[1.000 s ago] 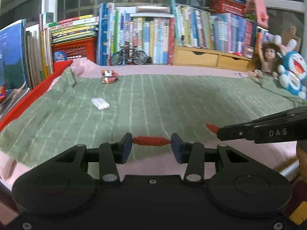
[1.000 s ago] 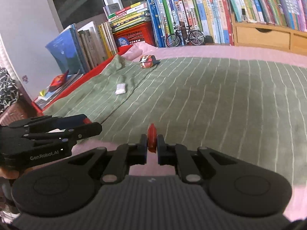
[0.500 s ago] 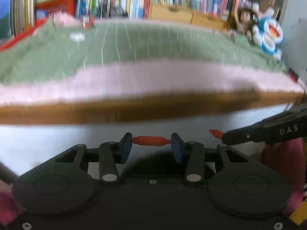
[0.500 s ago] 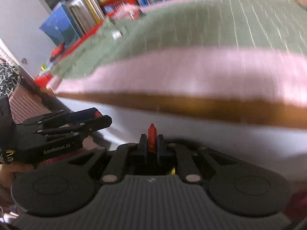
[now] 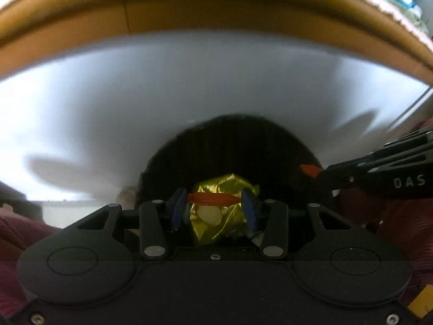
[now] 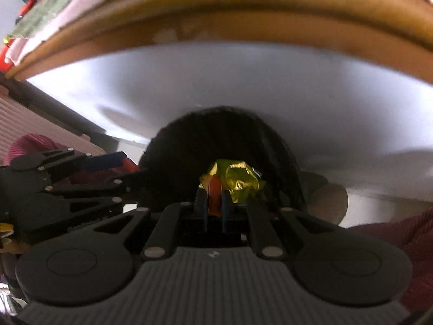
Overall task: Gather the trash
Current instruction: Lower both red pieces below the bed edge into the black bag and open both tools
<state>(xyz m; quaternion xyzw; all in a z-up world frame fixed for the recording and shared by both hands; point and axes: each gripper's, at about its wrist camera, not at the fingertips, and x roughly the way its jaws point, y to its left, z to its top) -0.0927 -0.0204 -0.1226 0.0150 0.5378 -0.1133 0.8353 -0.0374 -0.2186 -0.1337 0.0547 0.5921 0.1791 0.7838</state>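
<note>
In the left wrist view my left gripper is shut on a red wrapper stretched sideways between its blue pads. My right gripper is shut on a second red wrapper, held edge-on. Both point steeply down over a round black bin on the floor. Crumpled gold foil lies inside it. The right gripper reaches in from the right of the left view, and the left gripper from the left of the right view.
The bed's wooden edge and white side panel rise just behind the bin. Green blanket shows above the edge. Maroon clothing flanks the bin. A tan round object sits right of it.
Both grippers came down off the green blanket, past the bed's edge, and tipped downward over the black bin. Each still holds its red wrapper.
</note>
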